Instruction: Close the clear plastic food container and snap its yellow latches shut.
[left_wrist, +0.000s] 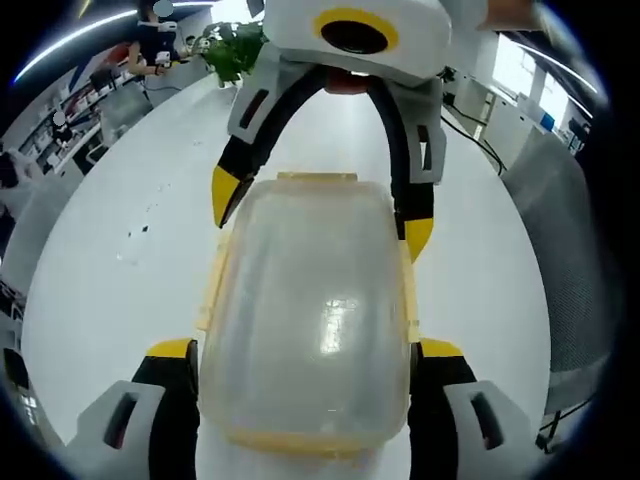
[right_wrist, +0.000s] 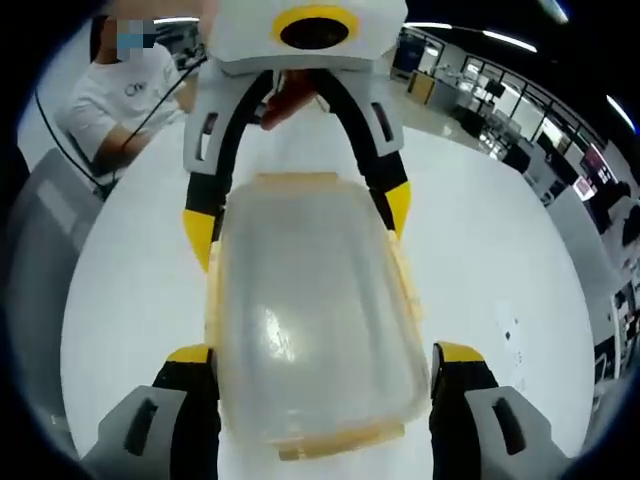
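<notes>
Left gripper view has the clear plastic container (left_wrist: 305, 320) lying on the white table (left_wrist: 120, 290), its lid down over the box and a yellow latch (left_wrist: 213, 285) running along the left edge, another yellow strip (left_wrist: 316, 178) at the far end. No label or writing can be read on the lid, only a bright glare patch. This view's own left gripper (left_wrist: 305, 360) stands with its yellow-tipped jaws spread wide, one on each long side of the near end of the container; whether the tips press the walls cannot be told. Across the far end comes the right gripper (left_wrist: 320, 215), jaws also spread, their yellow tips beside the container's far corners. Right gripper view shows the same container (right_wrist: 310, 320) from the other end, the right gripper (right_wrist: 320, 365) straddling it near the camera and the left gripper (right_wrist: 300, 225) straddling the far end, jaws apart. Yellow latches (right_wrist: 405, 285) line its right edge. Beyond the table sit a green plant (left_wrist: 232, 50), a grey chair (left_wrist: 575, 270), office desks, and a person in a white shirt (right_wrist: 120, 100) whose small chest print is too blurred to read.
</notes>
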